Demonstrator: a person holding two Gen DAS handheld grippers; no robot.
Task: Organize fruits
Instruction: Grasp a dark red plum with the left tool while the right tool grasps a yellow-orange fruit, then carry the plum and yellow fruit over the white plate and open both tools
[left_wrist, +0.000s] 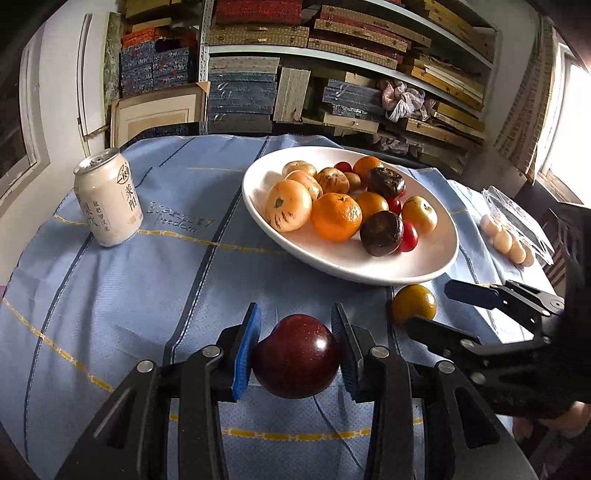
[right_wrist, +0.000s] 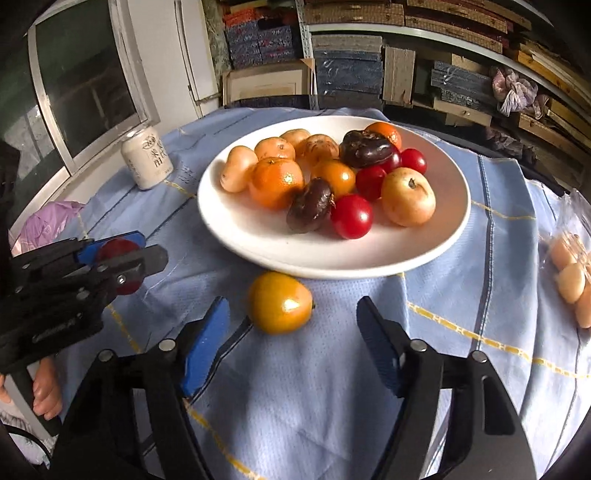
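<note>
**A:** From the left wrist camera, what's hard to see?

**B:** The left claw (left_wrist: 295, 349) is clamped on a dark red plum (left_wrist: 296, 356), so the plum's sides sit behind the blue pads, and its underside is out of sight. The right claw (left_wrist: 436, 308) comes in from the right edge with its body cut off; its lower finger covers part of a yellow-orange fruit (left_wrist: 413, 303) lying on the blue cloth (left_wrist: 129, 295) just beside the white plate (left_wrist: 351, 264).

**A:** Room to move?

**B:** Bare cloth between the plum and the plate's near rim, and more toward the can (left_wrist: 108, 199) at far left. A packet of pale round things (left_wrist: 506, 240) sits near the bench's right edge.

**A:** And the right wrist camera?

**B:** The right claw (right_wrist: 291, 343) is spread wide with nothing in it, the yellow-orange fruit (right_wrist: 279, 302) lying just ahead of its fingers, close to the plate (right_wrist: 258, 240). The left claw (right_wrist: 125, 258) shows at the left, the plum (right_wrist: 118, 249) mostly hidden behind it.

**A:** Counts on the plate?

**B:** Four red cherry tomatoes (right_wrist: 351, 216), two dark wrinkled fruits (right_wrist: 309, 206), and a heap of orange and pale ones, overlapped too much to count surely.
</note>
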